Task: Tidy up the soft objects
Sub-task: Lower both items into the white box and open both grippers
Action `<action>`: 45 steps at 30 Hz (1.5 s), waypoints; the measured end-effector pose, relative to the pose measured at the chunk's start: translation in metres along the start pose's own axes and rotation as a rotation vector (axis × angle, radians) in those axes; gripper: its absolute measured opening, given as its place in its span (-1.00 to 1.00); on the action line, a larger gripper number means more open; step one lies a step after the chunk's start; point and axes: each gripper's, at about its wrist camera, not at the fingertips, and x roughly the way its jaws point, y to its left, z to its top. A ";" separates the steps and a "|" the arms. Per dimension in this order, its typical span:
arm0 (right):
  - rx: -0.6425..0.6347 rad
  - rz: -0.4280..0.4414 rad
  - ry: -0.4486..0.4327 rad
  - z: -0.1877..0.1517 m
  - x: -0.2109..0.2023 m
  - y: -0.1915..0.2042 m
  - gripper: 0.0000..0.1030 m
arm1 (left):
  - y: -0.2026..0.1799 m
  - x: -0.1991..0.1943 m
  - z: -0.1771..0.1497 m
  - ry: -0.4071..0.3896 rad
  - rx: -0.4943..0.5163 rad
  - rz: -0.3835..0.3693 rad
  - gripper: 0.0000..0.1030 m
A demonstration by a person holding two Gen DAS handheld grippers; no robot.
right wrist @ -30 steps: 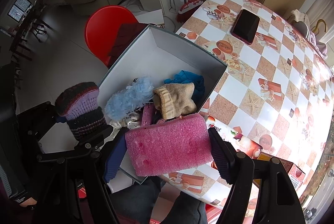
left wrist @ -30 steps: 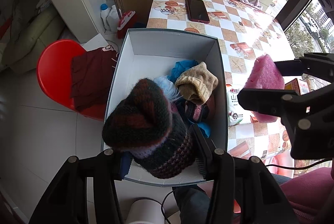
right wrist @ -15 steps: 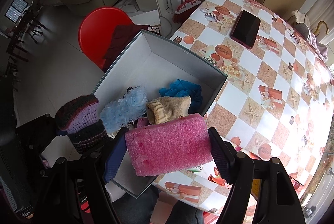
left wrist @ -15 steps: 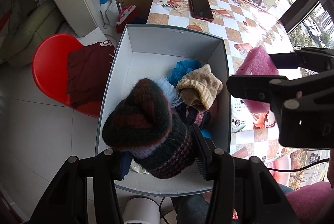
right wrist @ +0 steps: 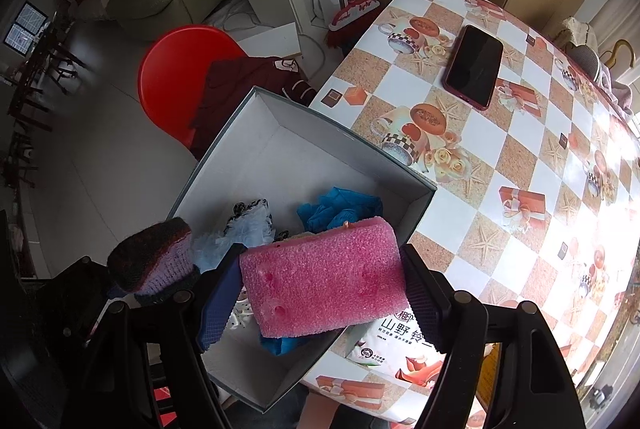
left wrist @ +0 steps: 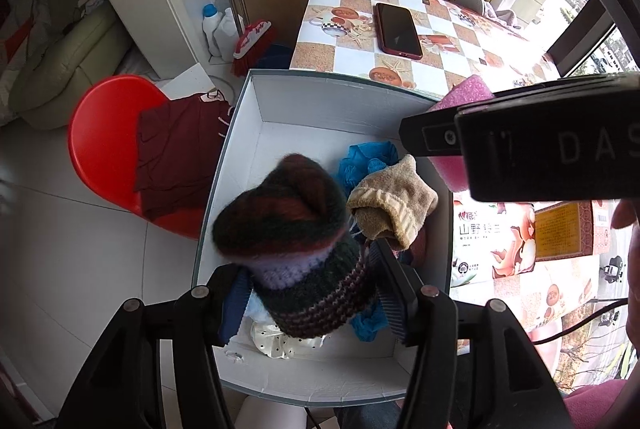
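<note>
My left gripper (left wrist: 308,293) is shut on a dark striped knit hat (left wrist: 288,229) and holds it above the near part of the open white box (left wrist: 340,105). My right gripper (right wrist: 324,293) is shut on a pink sponge block (right wrist: 324,289) and holds it over the box's right wall (right wrist: 416,217). The sponge also shows in the left wrist view (left wrist: 464,97), partly hidden by the right gripper's body. Inside the box lie a tan sock (left wrist: 396,201), blue cloth (left wrist: 364,161), a light blue fluffy piece (right wrist: 248,229) and a white dotted fabric (left wrist: 280,343).
The box sits at the corner of a table with a checked cloth (right wrist: 520,133). A phone (right wrist: 474,65) lies farther back on it, a printed packet (left wrist: 492,241) by the box. A red chair (left wrist: 104,137) with a maroon garment stands left; a broom (left wrist: 248,41) behind.
Both grippers have moved forward and left over the box. The right gripper with the sponge now reaches across the box's right wall. The hat stays held.
</note>
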 end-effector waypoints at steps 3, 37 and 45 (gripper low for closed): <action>0.007 0.004 -0.004 0.001 -0.001 -0.001 0.50 | 0.001 -0.009 0.001 -0.052 -0.008 0.051 0.60; -0.009 -0.046 -0.023 -0.009 -0.018 -0.002 0.98 | 0.013 -0.018 0.003 -0.008 -0.081 0.134 0.61; -0.069 -0.134 -0.003 -0.026 -0.012 0.004 0.98 | 0.012 -0.011 -0.004 0.033 -0.063 0.110 0.61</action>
